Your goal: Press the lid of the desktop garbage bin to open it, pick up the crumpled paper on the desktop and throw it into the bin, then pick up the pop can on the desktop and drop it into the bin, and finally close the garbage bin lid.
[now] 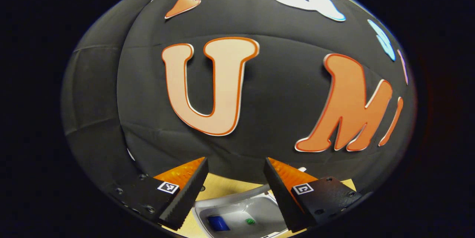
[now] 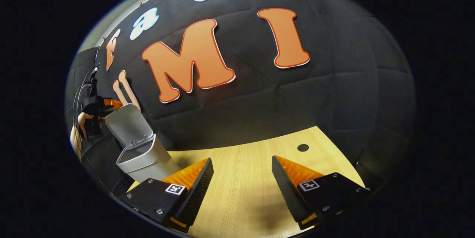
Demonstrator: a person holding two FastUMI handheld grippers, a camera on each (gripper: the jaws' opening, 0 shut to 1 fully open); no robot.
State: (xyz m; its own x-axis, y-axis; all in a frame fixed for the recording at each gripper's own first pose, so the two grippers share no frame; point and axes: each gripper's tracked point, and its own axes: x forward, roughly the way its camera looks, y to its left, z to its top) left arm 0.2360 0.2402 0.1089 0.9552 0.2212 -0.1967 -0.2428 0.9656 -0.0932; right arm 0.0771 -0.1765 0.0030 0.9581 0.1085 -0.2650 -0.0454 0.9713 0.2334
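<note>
Left gripper view first, where are we?
— My left gripper (image 1: 235,189) hangs over the one bin (image 1: 237,208), jaws spread, empty. One blue item (image 1: 218,223) and one green bit (image 1: 250,221) lie inside.
— And right?
— Right gripper (image 2: 241,186) spread over bare surface (image 2: 252,164); lid (image 2: 128,125) stands raised. I judge only closing remains

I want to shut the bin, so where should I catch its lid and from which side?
Take the lid by its free upper edge, coming from above: it stands open, tilted back from its hinge on the rim of the bin, so that edge probably swings it down most easily.
</note>
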